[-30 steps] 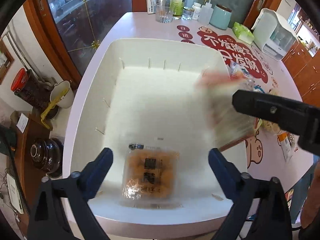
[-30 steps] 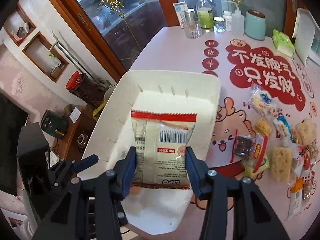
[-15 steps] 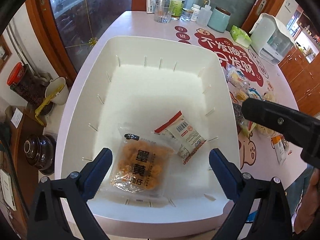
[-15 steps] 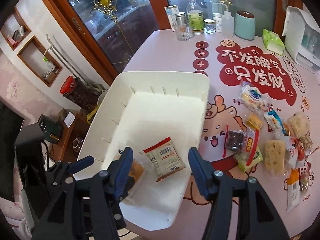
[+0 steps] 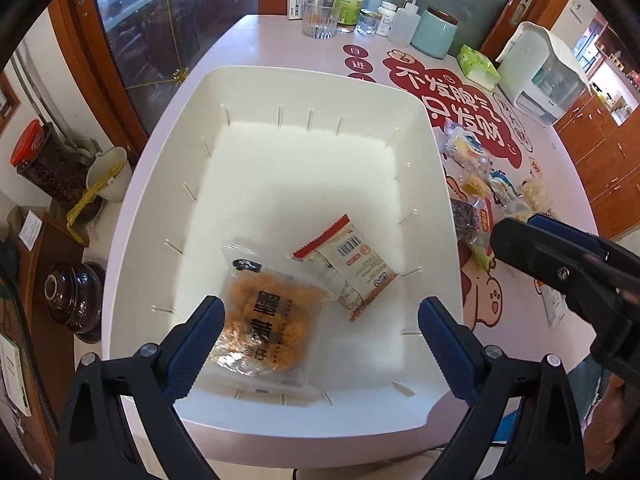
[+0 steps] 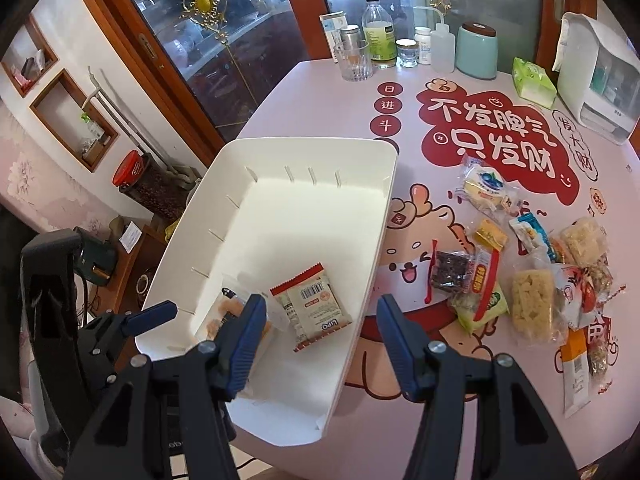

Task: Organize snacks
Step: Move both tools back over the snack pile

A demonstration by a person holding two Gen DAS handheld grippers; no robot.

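Observation:
A white bin (image 5: 168, 184) (image 6: 224, 184) sits on the pink table. Inside lie an orange snack pack (image 5: 266, 316) (image 6: 224, 312) and a red-edged white snack packet (image 5: 346, 262) (image 6: 310, 306). My left gripper (image 5: 320, 344) is open and empty, hovering over the bin's near end above the orange pack. My right gripper (image 6: 320, 332) is open and empty above the bin's right wall; it shows in the left wrist view (image 5: 560, 268) to the right of the bin. Several loose snacks (image 6: 532, 272) (image 5: 476, 196) lie on the table right of the bin.
Bottles, a glass (image 6: 354, 60) and a teal canister (image 6: 476, 52) stand at the table's far edge. A green tissue pack (image 6: 534, 82) and a white appliance (image 6: 596, 76) are at far right. A cabinet and jars stand beyond the table's left edge.
My right gripper opened and let go of the red-edged packet, which now lies in the bin beside the orange pack. The right gripper has pulled back and up. The left gripper lifted slightly.

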